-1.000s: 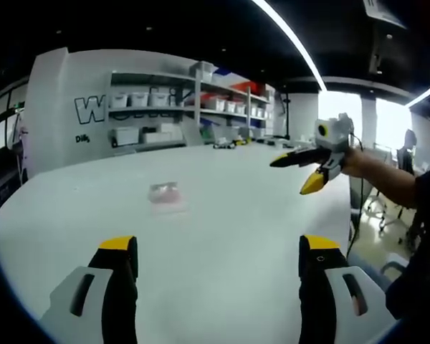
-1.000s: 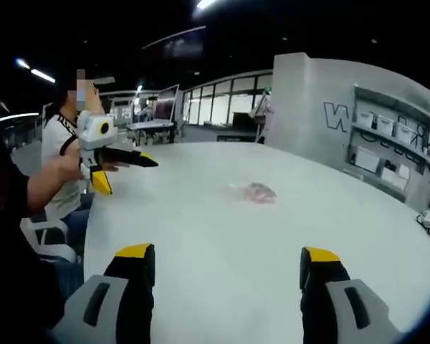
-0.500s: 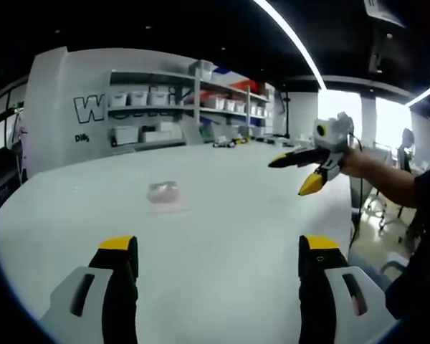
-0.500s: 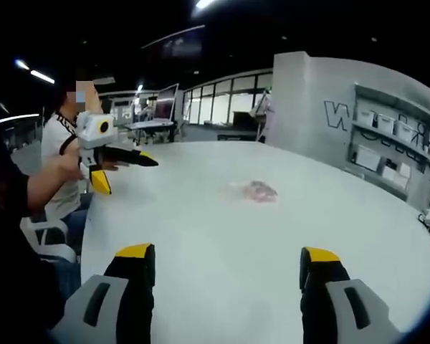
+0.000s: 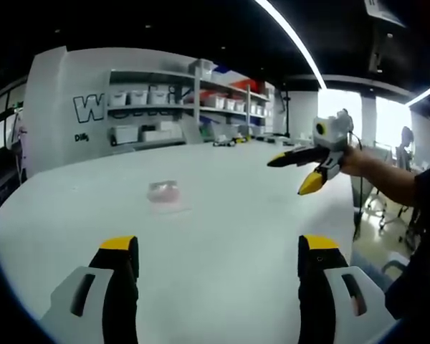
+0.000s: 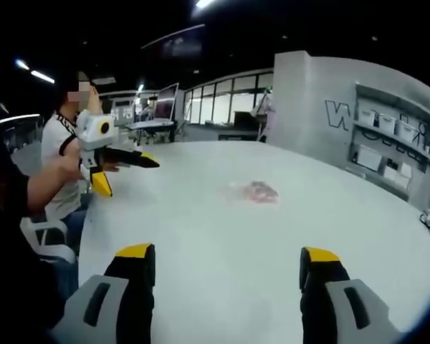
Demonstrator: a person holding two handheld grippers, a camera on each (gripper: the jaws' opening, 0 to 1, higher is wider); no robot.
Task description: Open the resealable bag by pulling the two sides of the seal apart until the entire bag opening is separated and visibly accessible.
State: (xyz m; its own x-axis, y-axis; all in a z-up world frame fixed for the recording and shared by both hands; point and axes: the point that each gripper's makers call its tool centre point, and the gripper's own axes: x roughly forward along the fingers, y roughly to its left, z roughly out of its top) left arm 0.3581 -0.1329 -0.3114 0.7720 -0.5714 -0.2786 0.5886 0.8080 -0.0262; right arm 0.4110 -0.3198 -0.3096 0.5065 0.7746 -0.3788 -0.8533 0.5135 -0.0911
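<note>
A small clear resealable bag with something pinkish inside lies flat on the white table, well ahead of both grippers; it lies mid-table in the right gripper view too. My left gripper is open above the near table edge, nothing between its jaws; from the other side the left gripper hangs open at the left. My right gripper is open and empty. Held in a hand, the right gripper hovers open at the right, above the table.
Shelves with white bins stand against the wall behind the table. A seated person is at the far left beyond the table edge. Small objects sit at the table's far side. Chairs stand to the right.
</note>
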